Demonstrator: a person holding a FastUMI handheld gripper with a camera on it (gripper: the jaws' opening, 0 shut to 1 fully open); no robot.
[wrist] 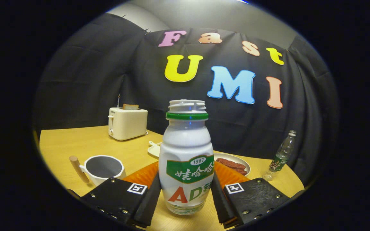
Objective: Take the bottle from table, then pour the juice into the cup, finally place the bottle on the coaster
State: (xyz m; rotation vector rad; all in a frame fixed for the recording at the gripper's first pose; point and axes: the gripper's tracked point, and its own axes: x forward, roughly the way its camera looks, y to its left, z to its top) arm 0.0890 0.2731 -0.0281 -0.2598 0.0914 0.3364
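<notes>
A white juice bottle (185, 150) with a green neck ring and no cap stands upright between my fingers. My gripper (185, 184) is shut on the bottle, one finger pressed against each side of its lower body. The bottle's base is right at the wooden table (75, 144); I cannot tell whether it rests there or is just lifted. An orange ribbed coaster (140, 176) lies directly behind the bottle, partly hidden by it. The white cup (103, 168) with a dark inside and a wooden handle stands to the left, just ahead of the left finger.
A cream toaster (127, 123) with a slice of bread stands at the back left. A white plate (236, 163) with brown food lies behind the coaster. A clear plastic water bottle (281, 155) stands on the right near the table edge. A small white dish (154, 149) sits behind the bottle.
</notes>
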